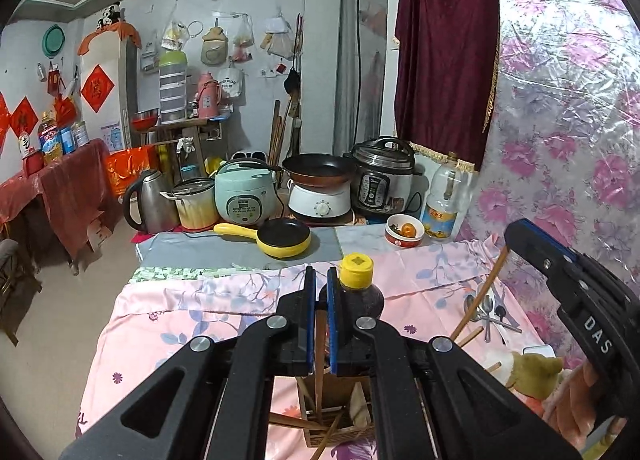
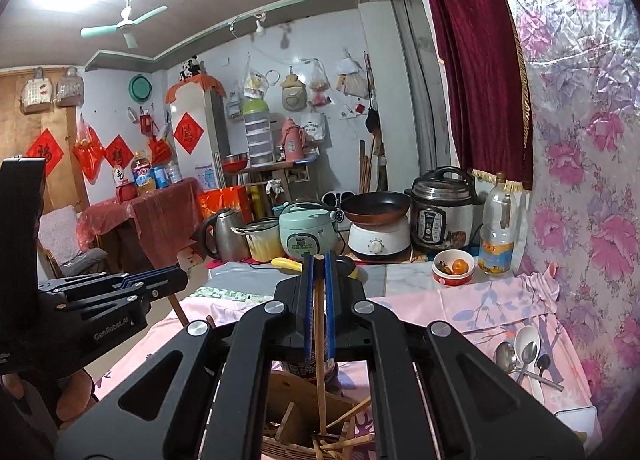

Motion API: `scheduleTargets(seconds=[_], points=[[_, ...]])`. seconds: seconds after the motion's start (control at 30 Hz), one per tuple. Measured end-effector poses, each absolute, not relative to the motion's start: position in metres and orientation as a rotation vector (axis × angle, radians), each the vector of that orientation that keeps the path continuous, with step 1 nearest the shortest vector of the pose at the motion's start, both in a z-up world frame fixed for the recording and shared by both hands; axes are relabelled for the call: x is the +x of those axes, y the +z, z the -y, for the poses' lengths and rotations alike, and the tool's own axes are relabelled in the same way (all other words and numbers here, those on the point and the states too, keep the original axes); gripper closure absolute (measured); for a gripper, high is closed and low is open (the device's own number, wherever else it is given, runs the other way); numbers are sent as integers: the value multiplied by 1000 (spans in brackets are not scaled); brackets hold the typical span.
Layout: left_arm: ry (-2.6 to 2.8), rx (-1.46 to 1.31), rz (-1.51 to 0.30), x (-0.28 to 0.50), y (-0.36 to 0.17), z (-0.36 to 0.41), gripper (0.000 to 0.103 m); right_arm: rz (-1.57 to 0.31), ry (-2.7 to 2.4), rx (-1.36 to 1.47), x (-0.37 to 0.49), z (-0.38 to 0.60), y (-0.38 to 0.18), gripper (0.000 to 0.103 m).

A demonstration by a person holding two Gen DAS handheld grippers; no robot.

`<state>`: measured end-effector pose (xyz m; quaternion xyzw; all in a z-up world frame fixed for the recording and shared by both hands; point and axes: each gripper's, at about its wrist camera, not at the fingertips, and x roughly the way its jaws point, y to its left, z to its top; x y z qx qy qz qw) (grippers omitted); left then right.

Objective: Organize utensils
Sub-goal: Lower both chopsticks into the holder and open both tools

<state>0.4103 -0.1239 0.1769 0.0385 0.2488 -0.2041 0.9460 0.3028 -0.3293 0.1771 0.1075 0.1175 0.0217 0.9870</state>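
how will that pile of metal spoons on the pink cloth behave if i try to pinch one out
The spoons lie crossed over one another, so lifting one would probably drag or tip its neighbours. Their shiny metal looks smooth, so a thin handle may slip between the pads. They look stiff, not bendy, and the soft cloth underneath may bunch when pushed.

We lose the brown wooden utensil box (image 1: 340, 426) behind gripper arms and the bottom edge, dark yellow-capped sauce bottle (image 1: 358, 292) partly hidden.

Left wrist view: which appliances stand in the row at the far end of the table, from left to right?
Steel kettle → lidded pot → mint rice cooker → frying pan on a white cooker → pressure cooker.
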Motion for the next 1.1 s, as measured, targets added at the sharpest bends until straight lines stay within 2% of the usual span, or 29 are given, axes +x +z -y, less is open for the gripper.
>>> scheduleTargets(seconds=[0.4, 0.83, 1.1], points=[[-372, 141, -548, 405, 128, 132, 97, -278, 46, 215, 311, 326, 161, 97], [-336, 168, -464, 386, 139, 130, 97, -283, 49, 210, 311, 325, 166, 97], [-329, 166, -477, 386, 134, 129, 97, -312, 55, 207, 312, 325, 153, 97]])
